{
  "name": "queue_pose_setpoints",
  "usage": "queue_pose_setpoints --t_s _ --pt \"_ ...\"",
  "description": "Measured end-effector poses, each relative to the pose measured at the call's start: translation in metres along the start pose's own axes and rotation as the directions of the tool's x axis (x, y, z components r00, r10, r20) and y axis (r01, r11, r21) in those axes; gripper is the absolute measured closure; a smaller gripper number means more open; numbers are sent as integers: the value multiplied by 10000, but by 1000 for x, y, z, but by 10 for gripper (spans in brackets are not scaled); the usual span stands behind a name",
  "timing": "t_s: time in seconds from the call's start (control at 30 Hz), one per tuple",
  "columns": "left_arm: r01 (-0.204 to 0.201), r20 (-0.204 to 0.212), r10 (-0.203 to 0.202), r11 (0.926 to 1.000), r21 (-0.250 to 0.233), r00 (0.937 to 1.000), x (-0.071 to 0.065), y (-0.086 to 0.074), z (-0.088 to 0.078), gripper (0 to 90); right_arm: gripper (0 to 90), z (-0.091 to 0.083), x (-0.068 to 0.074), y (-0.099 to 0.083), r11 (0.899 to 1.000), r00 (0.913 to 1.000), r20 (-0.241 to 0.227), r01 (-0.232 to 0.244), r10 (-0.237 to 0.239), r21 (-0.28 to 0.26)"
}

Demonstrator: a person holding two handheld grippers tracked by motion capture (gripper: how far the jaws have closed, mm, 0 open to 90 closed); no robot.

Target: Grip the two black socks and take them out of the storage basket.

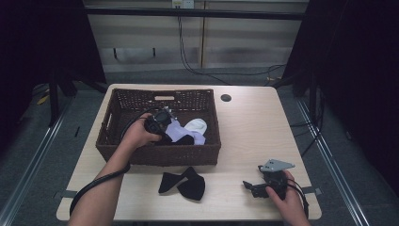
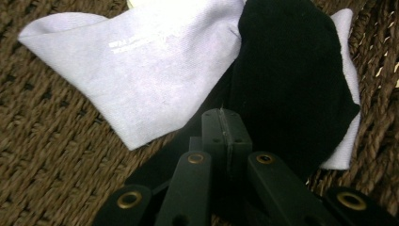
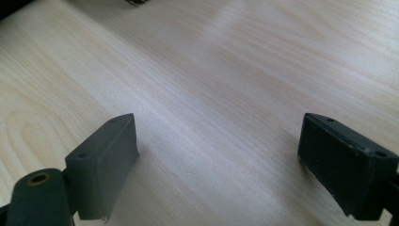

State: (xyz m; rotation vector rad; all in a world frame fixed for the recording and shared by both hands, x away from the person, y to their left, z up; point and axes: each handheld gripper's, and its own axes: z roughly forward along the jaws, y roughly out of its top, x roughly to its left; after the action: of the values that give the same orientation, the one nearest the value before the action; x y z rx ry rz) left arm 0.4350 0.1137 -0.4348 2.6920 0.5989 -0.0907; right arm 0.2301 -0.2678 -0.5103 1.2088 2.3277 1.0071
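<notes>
My left gripper [image 1: 165,128] reaches down into the brown wicker basket [image 1: 160,92]. Its jaws [image 2: 221,123] stand shut, pads face to face, with no cloth visible between them. The tips hover at the edge of a black sock [image 2: 291,84] that lies over a pale lilac sock [image 2: 141,70]. A strip of black cloth runs under the jaws. From above, the lilac sock [image 1: 175,131], a white sock [image 1: 196,125] and the black sock [image 1: 184,140] lie together in the basket. My right gripper [image 1: 250,186] rests on the table at the front right, and its jaws [image 3: 216,155] are open over bare wood.
A pair of black socks [image 1: 183,184] lies on the light wooden table [image 1: 249,127] just in front of the basket. A round cable hole [image 1: 226,98] sits at the far side. A cable trails from my left hand along the forearm.
</notes>
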Motion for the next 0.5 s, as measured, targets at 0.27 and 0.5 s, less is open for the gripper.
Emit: queue_pose_setpoints --t_s 0.27,0.5 --pt "242 -77 -246 9987 -439 9997 3 0 -4 871 119 0 0 0 10000 10000 -2 5 -5 -4" --pt "501 52 -499 9899 -1324 9987 -2 12 -9 551 119 0 0 0 10000 10000 21 13 -13 10"
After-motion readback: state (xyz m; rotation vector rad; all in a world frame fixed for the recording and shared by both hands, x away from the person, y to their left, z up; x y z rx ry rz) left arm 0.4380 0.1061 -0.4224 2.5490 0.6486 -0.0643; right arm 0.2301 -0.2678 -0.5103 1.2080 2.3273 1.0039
